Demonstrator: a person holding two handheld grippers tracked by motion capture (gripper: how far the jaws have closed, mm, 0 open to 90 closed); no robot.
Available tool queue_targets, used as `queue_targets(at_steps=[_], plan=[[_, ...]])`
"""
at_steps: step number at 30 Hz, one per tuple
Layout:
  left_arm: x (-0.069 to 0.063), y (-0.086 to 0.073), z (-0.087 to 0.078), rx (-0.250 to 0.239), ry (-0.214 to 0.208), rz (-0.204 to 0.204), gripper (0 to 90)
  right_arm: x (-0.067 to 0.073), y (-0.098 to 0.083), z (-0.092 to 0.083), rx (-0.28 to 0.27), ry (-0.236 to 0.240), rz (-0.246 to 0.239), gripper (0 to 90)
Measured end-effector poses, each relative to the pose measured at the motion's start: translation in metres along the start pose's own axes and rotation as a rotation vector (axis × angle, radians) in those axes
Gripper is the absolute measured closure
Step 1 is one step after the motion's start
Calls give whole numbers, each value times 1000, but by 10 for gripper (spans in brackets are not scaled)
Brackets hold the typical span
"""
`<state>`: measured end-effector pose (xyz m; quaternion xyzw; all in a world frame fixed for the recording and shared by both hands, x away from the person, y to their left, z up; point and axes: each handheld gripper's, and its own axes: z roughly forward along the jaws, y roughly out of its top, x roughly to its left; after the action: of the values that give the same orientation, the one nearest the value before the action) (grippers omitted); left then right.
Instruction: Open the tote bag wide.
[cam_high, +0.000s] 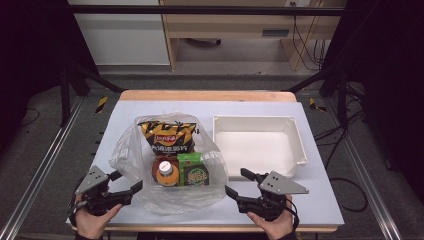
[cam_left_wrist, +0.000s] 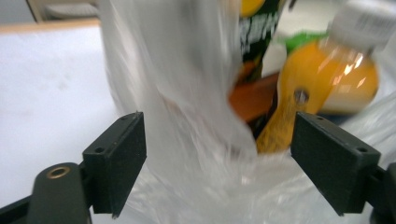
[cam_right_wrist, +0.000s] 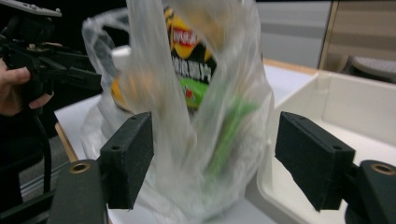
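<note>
Both tongs stand wide open, gripping nothing: left gripper (cam_high: 134, 191) and right gripper (cam_high: 235, 184) flank the plastic bag (cam_high: 167, 165) at centre frame, its film loose between their jaws.

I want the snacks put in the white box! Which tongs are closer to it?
Right. The right tongs hover open beside the white box's near corner. The left tongs, also open, sit on the far side of the plastic bag.

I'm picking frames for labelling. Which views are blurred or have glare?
High view: sharp, evenly lit, dark edges. Left gripper view: bag smeared, bottle soft with glare spots, jaws crisp. Right gripper view: bag and chips blurred, tray soft.
</note>
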<state>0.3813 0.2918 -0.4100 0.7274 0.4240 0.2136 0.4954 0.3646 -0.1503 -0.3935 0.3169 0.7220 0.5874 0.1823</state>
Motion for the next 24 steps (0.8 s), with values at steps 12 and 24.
queue_targets(at_steps=[12,24], plan=[[18,62,-12,-77,55,2,177,1,60,9,-114,3,-33,323],[40,94,17,-2,30,17,383,-26,79,72,-26,-77,-4,454]])
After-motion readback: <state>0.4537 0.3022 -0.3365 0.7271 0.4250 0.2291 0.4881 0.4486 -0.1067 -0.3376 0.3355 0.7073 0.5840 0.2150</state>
